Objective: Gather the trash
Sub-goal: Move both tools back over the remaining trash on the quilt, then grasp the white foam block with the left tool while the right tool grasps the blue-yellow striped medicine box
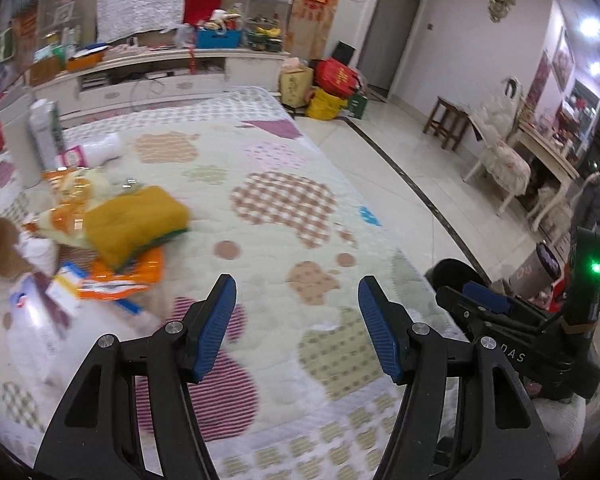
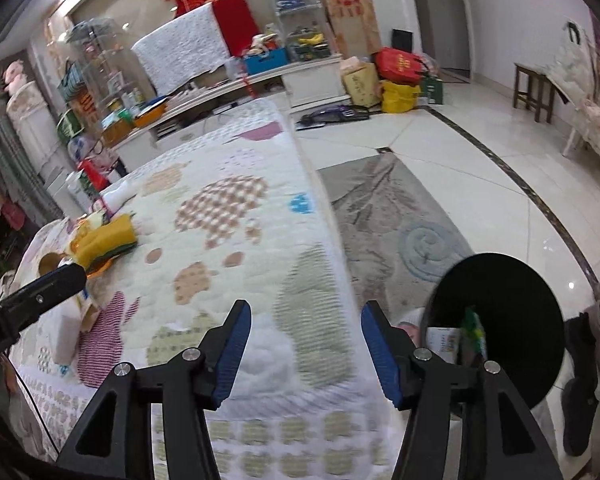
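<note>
A heap of trash [image 1: 116,236] lies on the left of the quilted, patterned cover [image 1: 300,208]: orange wrappers, a yellow cloth, small boxes and paper. My left gripper [image 1: 296,284] hangs open over the bare cover to the right of the heap, nothing between its blue pads. My right gripper [image 2: 306,306] is also open with nothing in it, over the cover's near right edge. Just right of it, on the floor, stands a round black bin [image 2: 508,292] holding a small box and a green wrapper. The heap [image 2: 100,240] shows far left in the right wrist view, behind the left gripper's finger [image 2: 56,278].
A grey rug [image 2: 396,216] lies on the tiled floor beside the cover. Dark slippers [image 2: 580,380] sit right of the bin. A white cabinet [image 1: 148,76] with clutter runs along the back; bags and boxes [image 1: 332,88], a wooden stool [image 1: 448,120] and a chair [image 1: 500,160] stand further off.
</note>
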